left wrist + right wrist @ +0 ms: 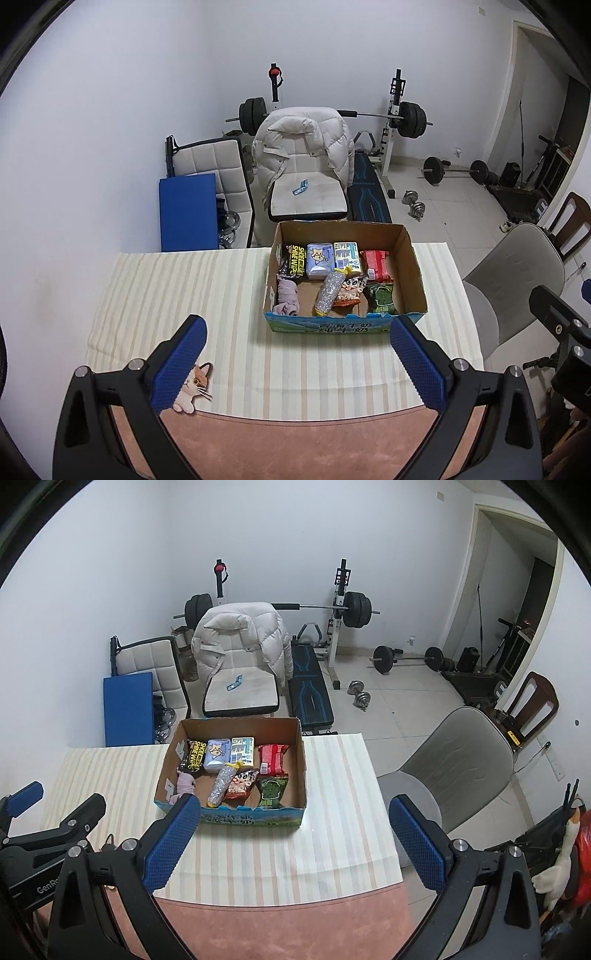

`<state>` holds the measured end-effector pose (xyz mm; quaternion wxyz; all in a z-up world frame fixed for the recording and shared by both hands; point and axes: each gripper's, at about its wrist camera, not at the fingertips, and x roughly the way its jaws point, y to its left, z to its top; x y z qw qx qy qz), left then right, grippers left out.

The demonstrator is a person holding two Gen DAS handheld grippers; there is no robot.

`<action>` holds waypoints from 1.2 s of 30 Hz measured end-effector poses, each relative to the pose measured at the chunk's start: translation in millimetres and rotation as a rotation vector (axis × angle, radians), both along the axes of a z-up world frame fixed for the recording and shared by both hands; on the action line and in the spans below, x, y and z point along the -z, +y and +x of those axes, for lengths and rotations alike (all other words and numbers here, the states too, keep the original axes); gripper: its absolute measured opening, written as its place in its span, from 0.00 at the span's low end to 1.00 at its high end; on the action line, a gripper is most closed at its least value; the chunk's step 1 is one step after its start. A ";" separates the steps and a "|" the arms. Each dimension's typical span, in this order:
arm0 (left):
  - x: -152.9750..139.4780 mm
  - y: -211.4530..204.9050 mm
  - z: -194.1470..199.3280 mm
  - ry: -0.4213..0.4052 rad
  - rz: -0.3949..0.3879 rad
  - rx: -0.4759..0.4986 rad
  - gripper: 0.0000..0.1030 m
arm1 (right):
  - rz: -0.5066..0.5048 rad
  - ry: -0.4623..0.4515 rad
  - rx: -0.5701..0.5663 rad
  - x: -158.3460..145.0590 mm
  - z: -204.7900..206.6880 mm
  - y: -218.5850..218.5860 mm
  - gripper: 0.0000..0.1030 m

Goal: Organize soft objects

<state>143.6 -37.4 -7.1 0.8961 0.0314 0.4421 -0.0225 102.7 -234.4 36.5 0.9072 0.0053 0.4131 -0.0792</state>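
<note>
Soft packets fill the cardboard box (408, 254) at the far side of the desk (177, 280): a black shoe-wipes pack (293, 263), a pale blue tissue pack (320, 260), a red pack (376, 264), a green one (382, 299), a silvery tube (330, 291) and a crumpled mauve cloth (287, 297). A cat-shaped plush (194, 384) lies on the striped cloth (partly behind a blue pad). Left gripper (299, 365) and right gripper (295, 843) hover with jaws spread, holding nothing.

Open right hand-held gripper (295, 845), filled cardboard box (301, 771), striped tablecloth (332, 830)
</note>
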 end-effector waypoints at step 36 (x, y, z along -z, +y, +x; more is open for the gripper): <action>-10.9 0.7 2.4 -0.049 -0.016 -0.042 0.99 | 0.003 -0.006 0.012 3.8 -1.7 1.1 1.00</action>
